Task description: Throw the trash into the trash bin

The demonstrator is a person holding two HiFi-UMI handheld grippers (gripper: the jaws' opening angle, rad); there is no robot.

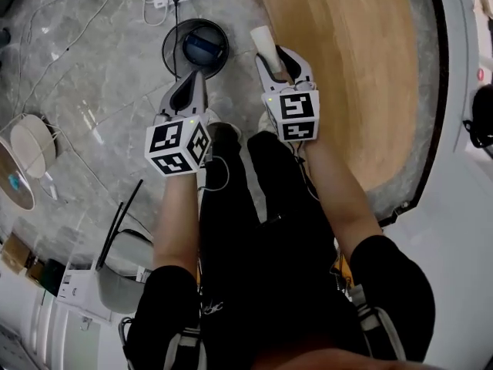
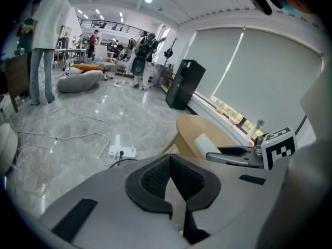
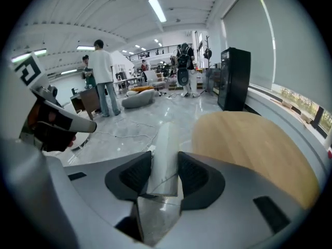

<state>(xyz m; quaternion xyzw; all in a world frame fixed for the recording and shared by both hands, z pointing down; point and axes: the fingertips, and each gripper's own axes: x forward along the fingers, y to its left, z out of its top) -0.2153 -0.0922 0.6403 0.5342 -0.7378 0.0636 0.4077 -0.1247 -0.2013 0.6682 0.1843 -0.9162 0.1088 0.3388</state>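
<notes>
No legible text, brand or number; only square coded markers on left claw, right claw.

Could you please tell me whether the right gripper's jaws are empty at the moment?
No, the right gripper has a pale strip of trash clamped between its two dark pads.

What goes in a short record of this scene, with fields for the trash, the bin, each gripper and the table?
trash: pale rolled piece, held between the right jaws
right gripper: shut on the trash
left gripper: shut, nothing in it
trash bin: round, dark, on the floor, with a blue thing inside
table: wooden, right of the trash bin in the head view
</notes>
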